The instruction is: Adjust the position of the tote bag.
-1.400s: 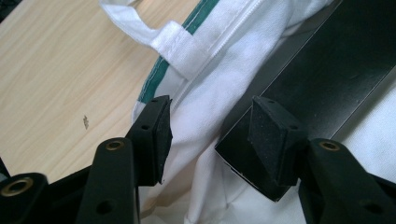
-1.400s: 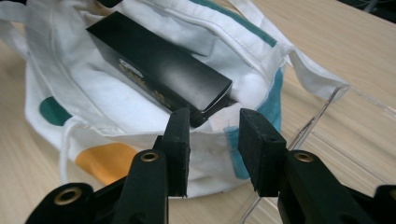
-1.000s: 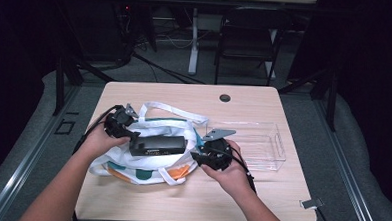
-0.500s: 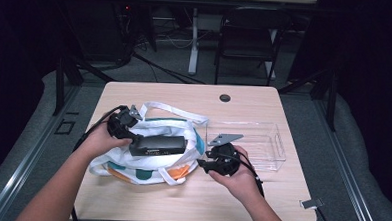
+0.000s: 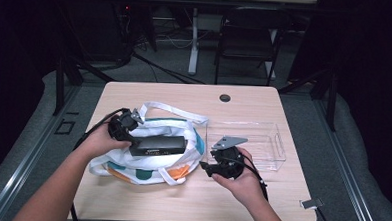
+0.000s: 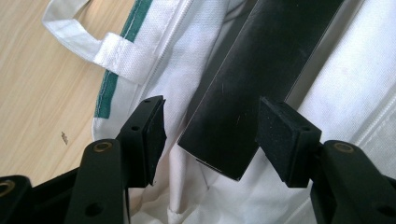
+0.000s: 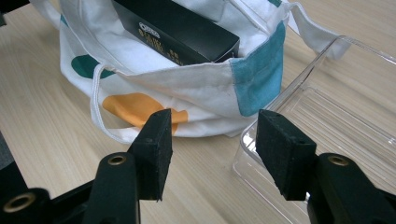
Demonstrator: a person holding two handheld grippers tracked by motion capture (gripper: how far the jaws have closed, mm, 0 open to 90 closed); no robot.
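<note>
Left gripper view has the left gripper (image 6: 210, 135) spread around the black box (image 6: 261, 79) in the tote bag (image 5: 146, 163), right gripper (image 7: 212, 149) just opening empty, so I'd back out straight.

Both grippers' fingers (image 6: 148, 133) apart

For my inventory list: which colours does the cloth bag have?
White bag with teal, orange and green patches; clearest in the right gripper view.
</note>
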